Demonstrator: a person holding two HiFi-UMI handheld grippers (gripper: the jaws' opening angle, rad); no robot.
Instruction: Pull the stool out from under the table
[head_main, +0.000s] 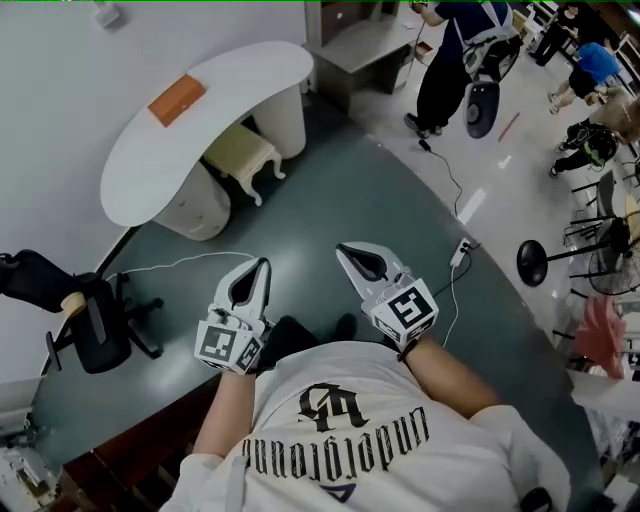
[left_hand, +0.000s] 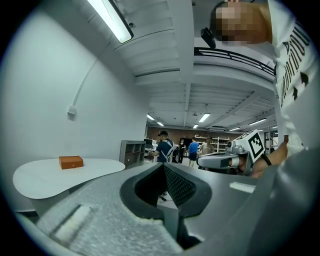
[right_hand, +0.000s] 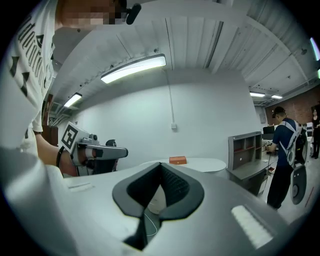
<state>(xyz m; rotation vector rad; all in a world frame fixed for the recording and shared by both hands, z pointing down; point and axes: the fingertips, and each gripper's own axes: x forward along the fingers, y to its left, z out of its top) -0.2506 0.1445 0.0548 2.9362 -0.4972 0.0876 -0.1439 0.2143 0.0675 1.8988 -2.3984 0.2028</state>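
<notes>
The grey-green floor (head_main: 400, 190) carries a white kidney-shaped surface (head_main: 200, 130) set against the wall. A black office chair (head_main: 95, 325) stands along that wall, nearer the person than the surface is.

Only the head view shows the cream stool (head_main: 245, 152). It is tucked under the surface's near edge between the two white pedestals, with part of it sticking out.

The person stands well back from the surface. Both forearms are bent forward at waist level, and both tools point toward the surface. The left gripper (head_main: 264, 264) and right gripper (head_main: 341, 249) sit side by side but apart, well away from the stool.

Each gripper view shows its own jaws closed tip to tip on nothing, with the other gripper alongside. These views also show, from a low angle, a small orange box (left_hand: 70, 162) lying on the surface.
</notes>
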